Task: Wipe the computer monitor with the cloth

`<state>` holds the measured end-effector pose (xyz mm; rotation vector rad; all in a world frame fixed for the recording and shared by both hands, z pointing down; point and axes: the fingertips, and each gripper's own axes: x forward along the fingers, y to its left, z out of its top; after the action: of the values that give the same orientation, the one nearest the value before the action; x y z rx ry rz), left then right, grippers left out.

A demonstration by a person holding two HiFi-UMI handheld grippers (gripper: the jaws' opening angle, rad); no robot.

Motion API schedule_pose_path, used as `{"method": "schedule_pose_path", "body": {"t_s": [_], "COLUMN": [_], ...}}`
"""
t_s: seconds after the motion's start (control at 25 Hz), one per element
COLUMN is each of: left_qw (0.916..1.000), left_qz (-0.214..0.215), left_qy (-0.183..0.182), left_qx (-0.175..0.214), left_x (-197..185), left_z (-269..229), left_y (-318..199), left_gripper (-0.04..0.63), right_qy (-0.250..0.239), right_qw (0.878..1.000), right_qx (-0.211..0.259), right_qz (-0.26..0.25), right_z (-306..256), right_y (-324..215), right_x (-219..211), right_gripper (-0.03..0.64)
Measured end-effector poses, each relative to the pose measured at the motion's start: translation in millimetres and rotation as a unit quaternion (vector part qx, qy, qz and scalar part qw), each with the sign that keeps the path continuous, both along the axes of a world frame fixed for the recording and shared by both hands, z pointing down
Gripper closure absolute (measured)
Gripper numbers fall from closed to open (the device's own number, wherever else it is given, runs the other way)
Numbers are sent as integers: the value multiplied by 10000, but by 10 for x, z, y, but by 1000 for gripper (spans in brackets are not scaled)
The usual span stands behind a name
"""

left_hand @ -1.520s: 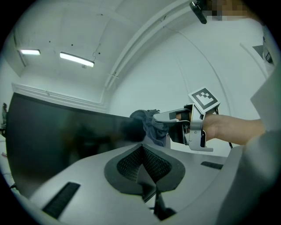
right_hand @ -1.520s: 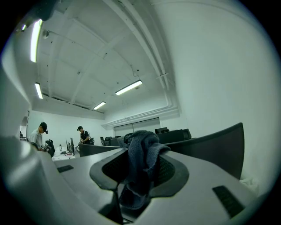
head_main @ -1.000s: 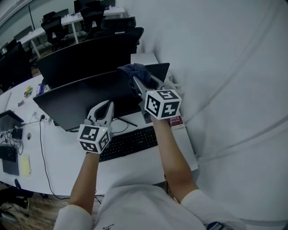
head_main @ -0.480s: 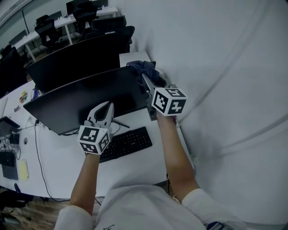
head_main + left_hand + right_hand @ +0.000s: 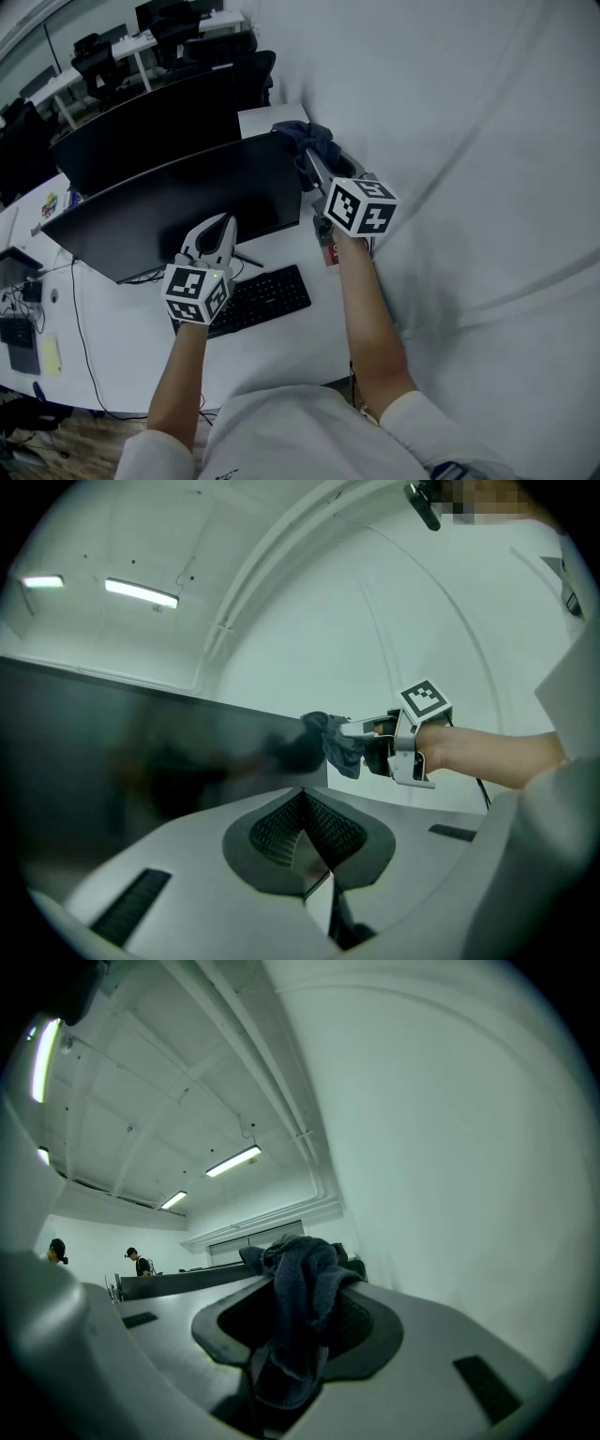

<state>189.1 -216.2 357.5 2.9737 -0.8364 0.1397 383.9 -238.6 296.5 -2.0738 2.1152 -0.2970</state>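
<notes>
A wide dark monitor (image 5: pixel 169 202) stands on the white desk (image 5: pixel 281 342). My right gripper (image 5: pixel 311 161) is shut on a dark blue cloth (image 5: pixel 302 137), which sits against the monitor's top right corner. In the right gripper view the cloth (image 5: pixel 300 1307) hangs bunched between the jaws of my right gripper (image 5: pixel 295 1335). My left gripper (image 5: pixel 223 225) hovers low in front of the screen, shut and holding nothing. The left gripper view shows my left gripper (image 5: pixel 305 841) with its jaws together, the monitor (image 5: pixel 141 752) ahead, and the cloth (image 5: pixel 337 747) at the screen's edge.
A black keyboard (image 5: pixel 246 300) lies below the monitor. A second dark monitor (image 5: pixel 141 122) and office chairs (image 5: pixel 220 52) stand behind. The white wall (image 5: pixel 450 141) is close on the right. Cables and small items lie at the desk's left end (image 5: pixel 28 319).
My right gripper has carried the cloth rightward along the monitor's top edge to its right corner. My left gripper has stayed in place.
</notes>
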Motion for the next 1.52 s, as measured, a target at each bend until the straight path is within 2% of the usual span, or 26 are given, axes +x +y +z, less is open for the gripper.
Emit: {"method": "schedule_pose_path", "body": {"t_s": [0.28, 0.6, 1.0, 1.2, 1.52], "left_qw": [9999, 9993, 9985, 9980, 9972], "left_qz": [-32, -123, -174, -198, -223], "left_qy": [-158, -332, -483, -545, -622], "left_qx": [-42, -106, -197, -248, -339], "left_x": [111, 125, 129, 99, 65], "left_z": [86, 209, 326, 384, 497], "left_y": [50, 61, 53, 56, 38], "left_gripper": [586, 586, 586, 586, 586], "right_qy": [-170, -30, 548, 1100, 1891], "right_qw": [9997, 9987, 9920, 9829, 9679], "right_qx": [-118, -505, -1131, -1457, -1600], "right_qz": [116, -29, -150, -237, -420], "right_z": [222, 637, 1094, 1337, 1556], "right_y": [51, -21, -111, -144, -113], "right_x": [295, 314, 313, 270, 164], "right_gripper": [465, 465, 465, 465, 465]}}
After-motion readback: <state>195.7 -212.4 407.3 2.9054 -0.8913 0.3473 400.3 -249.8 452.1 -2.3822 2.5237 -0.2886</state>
